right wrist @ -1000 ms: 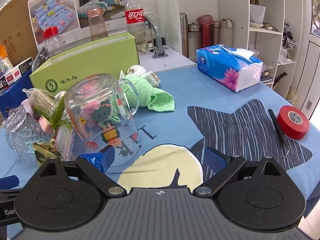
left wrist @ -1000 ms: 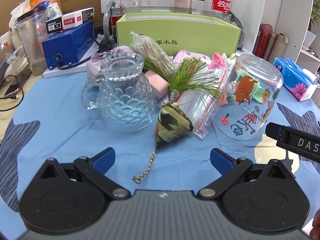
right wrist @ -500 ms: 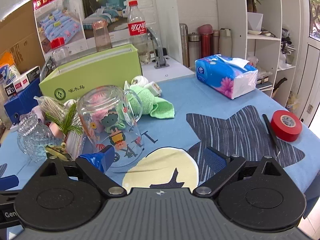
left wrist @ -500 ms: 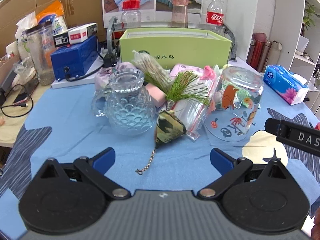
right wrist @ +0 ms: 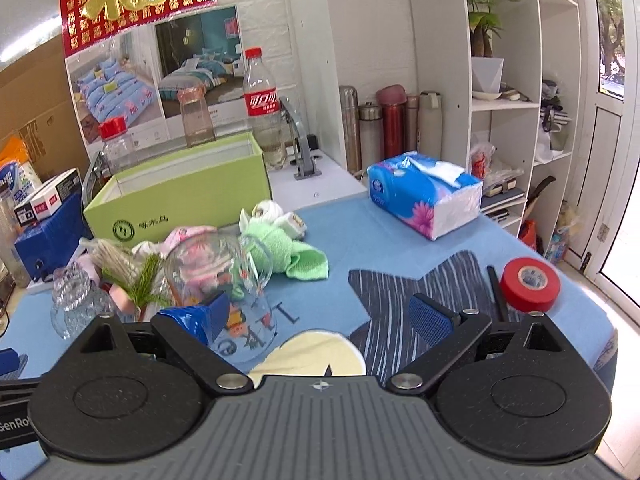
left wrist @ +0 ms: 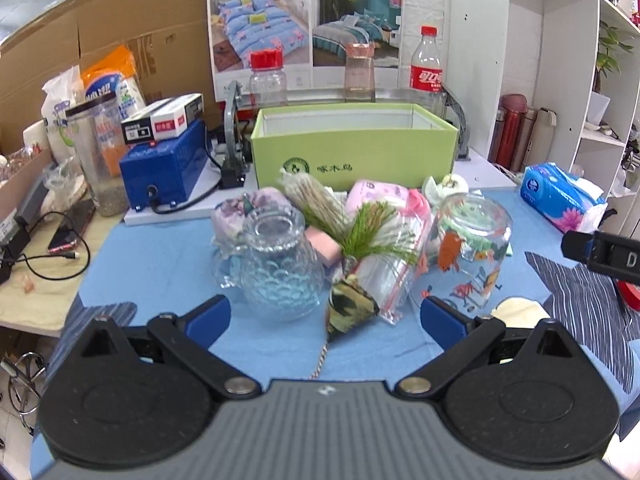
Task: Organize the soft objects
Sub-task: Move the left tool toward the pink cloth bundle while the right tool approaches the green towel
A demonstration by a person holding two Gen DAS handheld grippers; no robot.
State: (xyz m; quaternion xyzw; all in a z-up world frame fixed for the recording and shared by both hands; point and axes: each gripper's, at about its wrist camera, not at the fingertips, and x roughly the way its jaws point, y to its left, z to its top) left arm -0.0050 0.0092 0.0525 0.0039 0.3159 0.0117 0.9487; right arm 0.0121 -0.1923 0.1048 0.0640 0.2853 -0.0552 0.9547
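Blue-clothed table [left wrist: 160,256]: both grippers, left [left wrist: 324,316] and right [right wrist: 320,316], hover wide open, empty. Nothing picked yet; next, reach the green folded towel [right wrist: 296,254] ahead of the right fingers, avoiding the printed glass tumbler [right wrist: 224,288].

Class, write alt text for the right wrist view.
The open right gripper hovers over a blue tablecloth, facing an upturned printed glass and a green towel. A tissue pack and red tape roll lie right.

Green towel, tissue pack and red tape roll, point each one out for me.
green towel [right wrist: 298,256], right wrist view, on its folded flat end.
tissue pack [right wrist: 416,196], right wrist view, on its blue printed side.
red tape roll [right wrist: 530,284], right wrist view, on its outer red band.
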